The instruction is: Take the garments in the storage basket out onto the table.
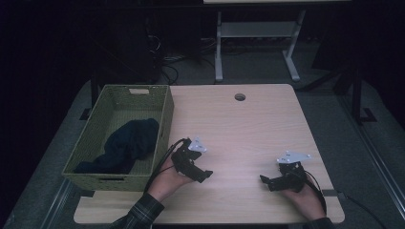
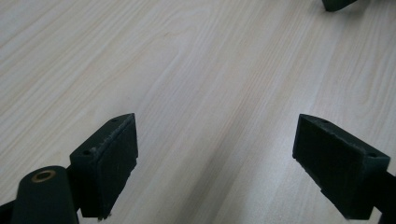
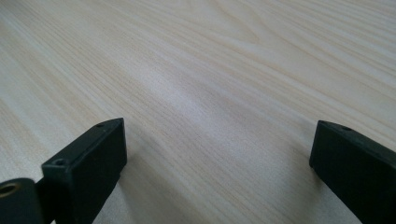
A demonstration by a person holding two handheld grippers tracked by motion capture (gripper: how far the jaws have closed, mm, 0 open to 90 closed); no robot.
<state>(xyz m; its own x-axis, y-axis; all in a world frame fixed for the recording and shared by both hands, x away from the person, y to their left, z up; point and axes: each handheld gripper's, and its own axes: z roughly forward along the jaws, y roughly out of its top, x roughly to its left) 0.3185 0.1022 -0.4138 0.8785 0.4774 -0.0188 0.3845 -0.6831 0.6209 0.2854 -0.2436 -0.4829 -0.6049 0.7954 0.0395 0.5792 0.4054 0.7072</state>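
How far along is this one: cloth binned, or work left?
Done: the dark cloth lies inside the green basket at the table's left. In hand: nothing; the left gripper and right gripper rest open over bare wood. Left: no other loose item shows on the table, so it looks finished.

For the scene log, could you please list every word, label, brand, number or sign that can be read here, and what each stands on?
None can be read.
The green basket, dark cloth and wooden table bear no print.
The left gripper and right gripper show no lettering.
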